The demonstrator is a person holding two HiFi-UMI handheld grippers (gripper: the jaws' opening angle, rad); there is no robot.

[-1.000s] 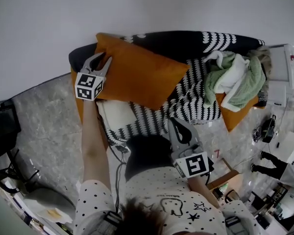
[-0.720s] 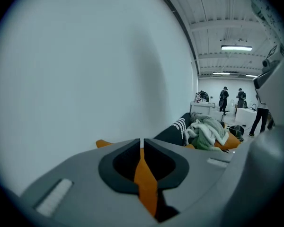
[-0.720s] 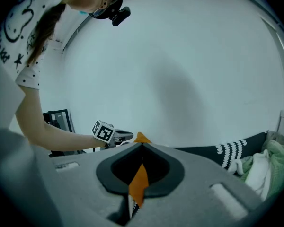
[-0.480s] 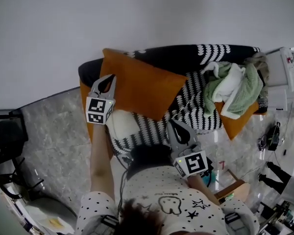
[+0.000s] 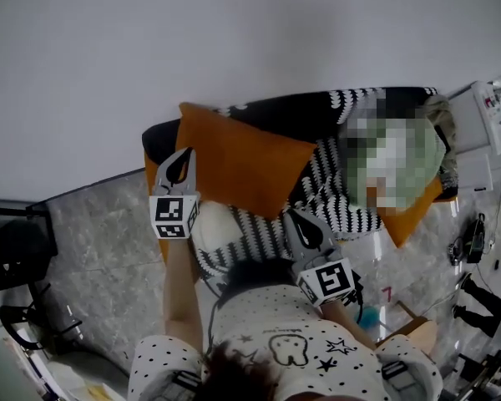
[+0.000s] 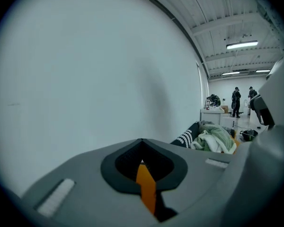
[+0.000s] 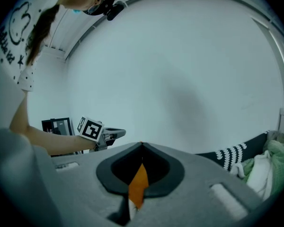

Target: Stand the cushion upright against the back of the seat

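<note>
Gripping with both now: your left gripper point(image 5: 186, 155) has its jaws clamped together on the left edge of the orange square fabric cushion point(image 5: 238, 161), with a strip of orange showing in the slit. Your right gripper point(image 5: 292, 217) is pinched shut at the cushion's lower corner, and there's the same orange sliver there. The cushion leans tilted on the left half of the black sofa point(image 5: 263, 111), its top corner against the backrest, over the black-and-white patterned throw point(image 5: 317, 199).
</note>
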